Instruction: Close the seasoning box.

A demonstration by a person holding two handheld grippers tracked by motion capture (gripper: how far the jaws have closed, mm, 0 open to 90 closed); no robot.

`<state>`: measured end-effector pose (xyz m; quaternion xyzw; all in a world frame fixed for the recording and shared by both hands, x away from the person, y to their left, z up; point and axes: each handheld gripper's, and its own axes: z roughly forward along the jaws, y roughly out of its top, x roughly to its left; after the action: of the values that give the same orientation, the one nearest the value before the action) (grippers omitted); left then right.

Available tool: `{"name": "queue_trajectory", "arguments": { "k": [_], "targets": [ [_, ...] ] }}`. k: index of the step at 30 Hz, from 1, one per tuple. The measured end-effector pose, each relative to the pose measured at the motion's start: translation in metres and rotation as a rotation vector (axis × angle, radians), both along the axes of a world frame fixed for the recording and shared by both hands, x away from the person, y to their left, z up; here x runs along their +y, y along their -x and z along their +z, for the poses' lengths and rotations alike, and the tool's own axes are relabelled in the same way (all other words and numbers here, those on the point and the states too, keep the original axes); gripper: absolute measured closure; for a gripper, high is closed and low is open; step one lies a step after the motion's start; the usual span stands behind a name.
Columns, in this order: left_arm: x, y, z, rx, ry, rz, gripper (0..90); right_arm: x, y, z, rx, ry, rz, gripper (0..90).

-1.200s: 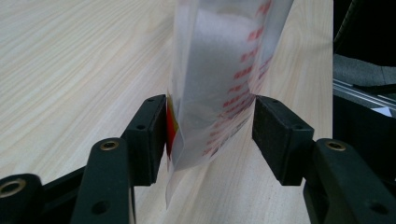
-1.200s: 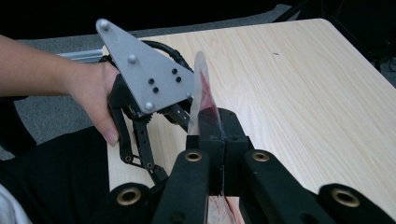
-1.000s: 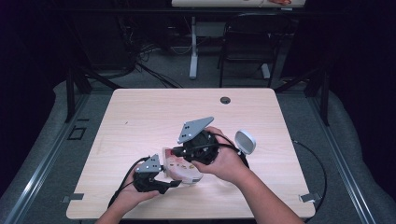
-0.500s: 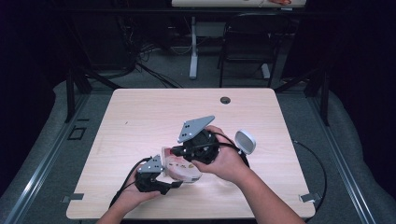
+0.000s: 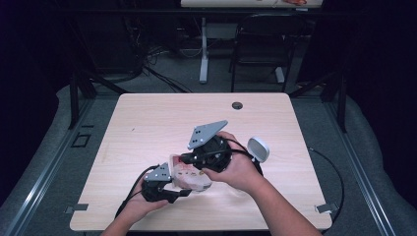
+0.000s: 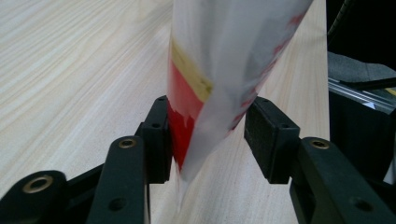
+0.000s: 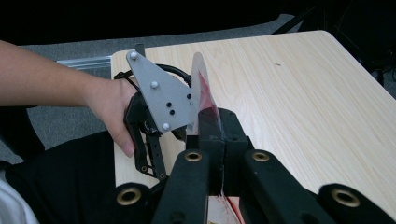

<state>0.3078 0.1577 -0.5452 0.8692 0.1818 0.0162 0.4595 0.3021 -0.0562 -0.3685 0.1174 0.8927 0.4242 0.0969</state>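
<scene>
A white plastic bag (image 5: 189, 176) with red and yellow print sits in the lower middle of the high view, held just above the pale wooden table (image 5: 147, 128) between the two tongs. In the left gripper view the bag (image 6: 219, 70) hangs down from the top of the frame into the gap between the two black jaws. Its red-printed face lies against the jaw at left, while the jaw at right stands just beside its white face, with a thin gap that cannot be judged surely. These left tongs (image 6: 208, 135) have just been closing with the bag between them, and stand partly open. In the high view the left tongs (image 5: 184, 189) lie at the lower left of the bag, held in the person's left hand (image 5: 140, 204).

In the right gripper view the right tongs (image 7: 219, 123) are clamped tight on an edge of the bag (image 7: 201, 93), which stands up thin and edge-on from the jaws in the middle of the frame. In the high view the right tongs (image 5: 184, 158) meet the bag from the upper right. A round white object (image 5: 258, 149) sits on the table at the right of the hands.
</scene>
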Motion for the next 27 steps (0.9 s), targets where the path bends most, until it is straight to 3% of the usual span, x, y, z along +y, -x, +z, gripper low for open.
{"name": "queue_trajectory", "arguments": {
  "k": [10,27],
  "targets": [
    [0.002,-0.0003,0.0022,0.019,0.02,0.001,61.9,-0.0015,0.0003,0.0015,0.001,-0.008,0.005,90.0],
    [0.0029,-0.0005,0.0066,0.022,-0.008,-0.007,64.7,-0.0059,0.0034,0.0008,-0.017,-0.003,0.005,90.0]
  ]
}}
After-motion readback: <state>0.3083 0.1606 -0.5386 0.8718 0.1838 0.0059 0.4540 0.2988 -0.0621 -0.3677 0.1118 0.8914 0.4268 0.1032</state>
